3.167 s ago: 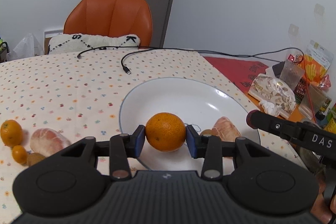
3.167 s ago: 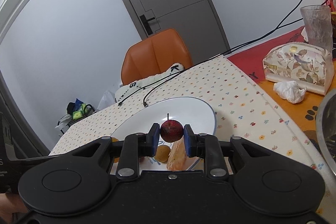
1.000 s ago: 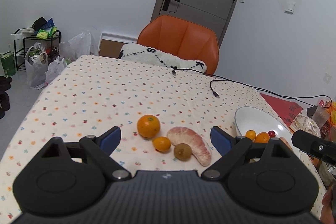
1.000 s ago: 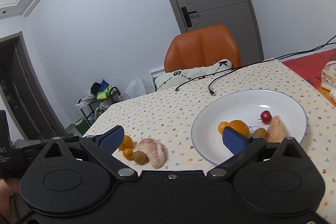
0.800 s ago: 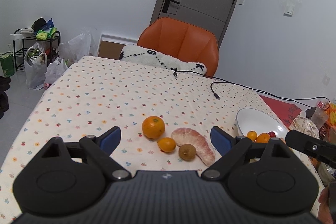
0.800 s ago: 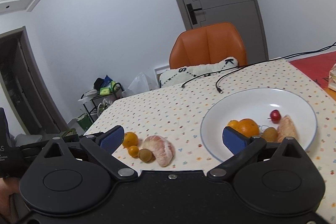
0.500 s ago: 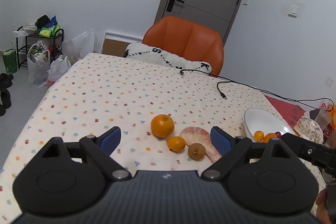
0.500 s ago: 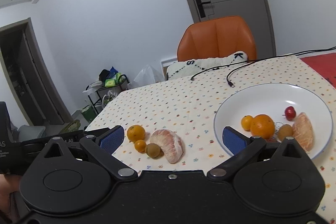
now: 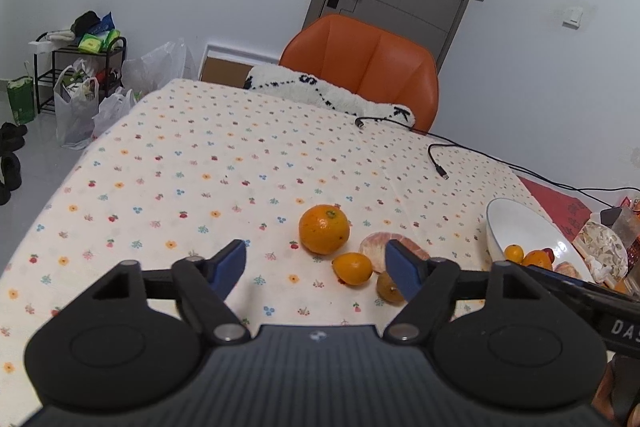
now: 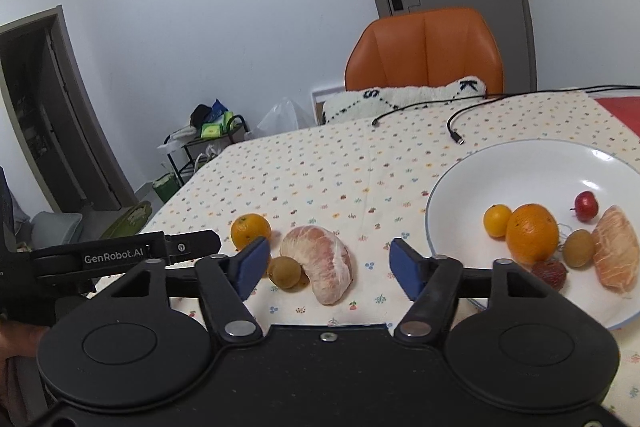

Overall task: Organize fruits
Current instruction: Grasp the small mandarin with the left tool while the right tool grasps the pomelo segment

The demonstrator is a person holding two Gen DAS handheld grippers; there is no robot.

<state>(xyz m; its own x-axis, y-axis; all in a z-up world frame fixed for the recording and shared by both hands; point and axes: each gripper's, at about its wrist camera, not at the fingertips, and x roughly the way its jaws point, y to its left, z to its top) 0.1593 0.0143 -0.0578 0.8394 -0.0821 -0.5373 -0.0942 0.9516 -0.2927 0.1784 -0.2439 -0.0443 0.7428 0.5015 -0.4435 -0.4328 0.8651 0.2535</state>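
On a flower-print tablecloth [image 9: 224,163], an orange [image 9: 324,229], kumquat [image 9: 352,268] and peeled pomelo segment [image 10: 320,259] lie beside a fruit-filled white plate [image 10: 532,167]. The left gripper [image 9: 316,267] and right gripper [image 10: 330,265] hover above, fingers spread wide, both empty.

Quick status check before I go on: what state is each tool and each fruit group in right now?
Left tool: open, empty.
Right tool: open, empty.
Large orange: on the tablecloth, outside the plate.
Small orange: on the cloth.
Peeled pomelo piece: on the cloth.
Brown fruit: on the cloth, against the pomelo piece.
Plate: holds six fruits.
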